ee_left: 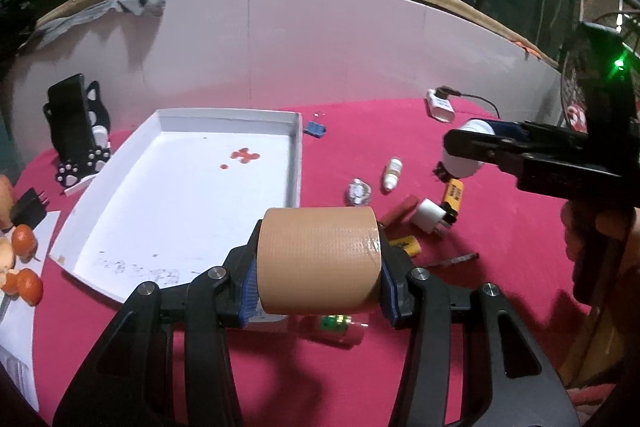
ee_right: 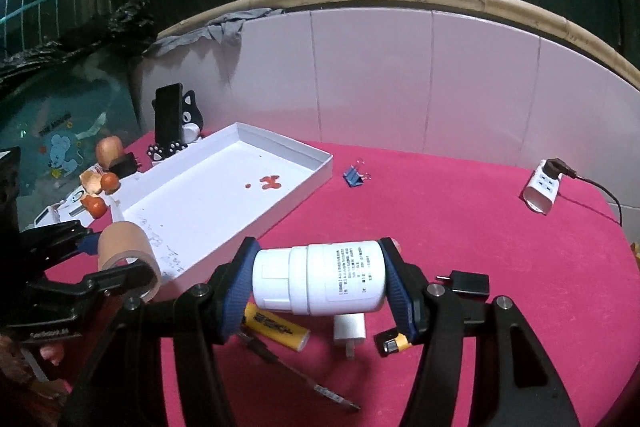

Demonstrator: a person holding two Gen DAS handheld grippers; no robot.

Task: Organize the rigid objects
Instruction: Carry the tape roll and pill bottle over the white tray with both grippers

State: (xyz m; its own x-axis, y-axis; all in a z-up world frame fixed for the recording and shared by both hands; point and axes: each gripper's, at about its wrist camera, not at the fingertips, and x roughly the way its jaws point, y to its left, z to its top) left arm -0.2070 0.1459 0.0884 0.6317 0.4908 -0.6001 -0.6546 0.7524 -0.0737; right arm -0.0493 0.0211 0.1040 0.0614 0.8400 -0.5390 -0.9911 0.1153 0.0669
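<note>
- Left gripper (ee_left: 319, 269): its jaws are clamped on a tan tape roll (ee_left: 318, 265) by the two flat ends, low in the middle of the left wrist view, raised clear of the table (ee_left: 460, 307)
- Right gripper (ee_right: 319, 281): its jaws are clamped on a white bottle (ee_right: 320, 279) lying sideways, cap to the left, printed label facing the camera, low centre in the right wrist view and off the table
- Under the bottle on the red cloth lie a yellow lighter (ee_right: 278, 327), a white plug (ee_right: 349, 333), a second, smaller lighter (ee_right: 394, 343) and a thin dark rod (ee_right: 296, 373); a black adapter (ee_right: 468, 285) sits just right of the jaws
- In the left wrist view a small white dropper bottle (ee_left: 392, 173) and a crumpled foil piece (ee_left: 359, 191) lie right of the tray, and a green-topped item (ee_left: 340, 327) lies below the tape
- White tray (ee_left: 100, 211): middle left, nothing in it but red stains and scribbles
- Blue clip (ee_right: 354, 175) just beyond the tray's far right corner
- Power strip (ee_right: 542, 189) with a black cable, far right, well apart from the rest
- Cat phone stand (ee_right: 176, 131) with a dark phone, upper left behind the tray; orange fruit (ee_right: 108, 183) and peel beside it
</note>
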